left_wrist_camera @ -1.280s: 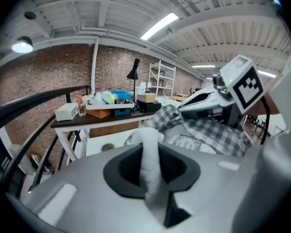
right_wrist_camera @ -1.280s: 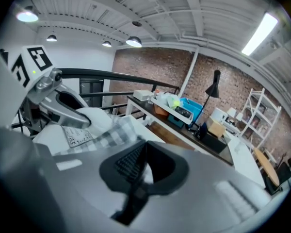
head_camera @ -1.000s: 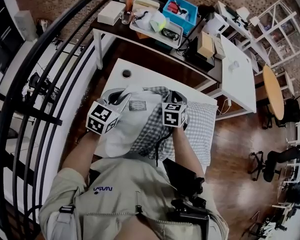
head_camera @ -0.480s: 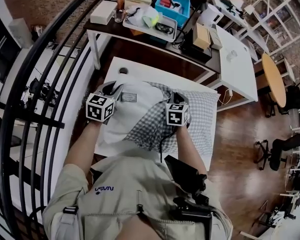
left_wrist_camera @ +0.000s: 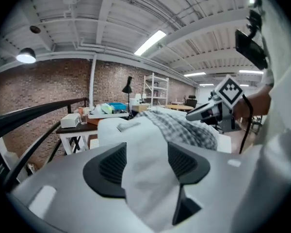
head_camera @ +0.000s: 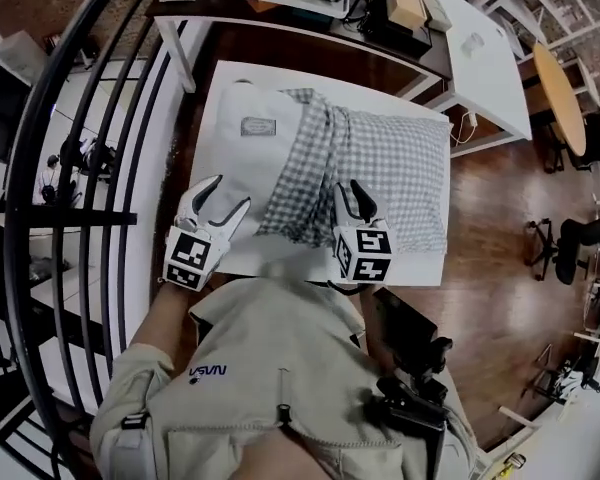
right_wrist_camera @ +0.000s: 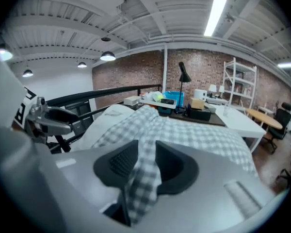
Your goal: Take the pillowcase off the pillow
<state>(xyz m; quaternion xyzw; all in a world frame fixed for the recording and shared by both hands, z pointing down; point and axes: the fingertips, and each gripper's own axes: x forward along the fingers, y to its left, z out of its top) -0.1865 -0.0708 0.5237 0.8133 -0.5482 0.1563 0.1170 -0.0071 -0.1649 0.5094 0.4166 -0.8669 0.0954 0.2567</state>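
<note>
Wood floor [head_camera: 490, 208] shows round the white table [head_camera: 212, 118], and both tools sit at its near edge. The left gripper [head_camera: 230, 193] has just been opening; its jaws stand spread, with the bare white pillow [head_camera: 245, 168] cloth lying loose between them. The right gripper [head_camera: 353, 193] has just been opening too, jaws apart, with a fold of the checked pillowcase [head_camera: 390, 168] between them. That pillowcase covers only the pillow's right part. Beyond stands a cluttered dark desk [head_camera: 280, 13].

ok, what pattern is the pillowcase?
The pillowcase is a grey-and-white check; the head view shows it best.
</note>
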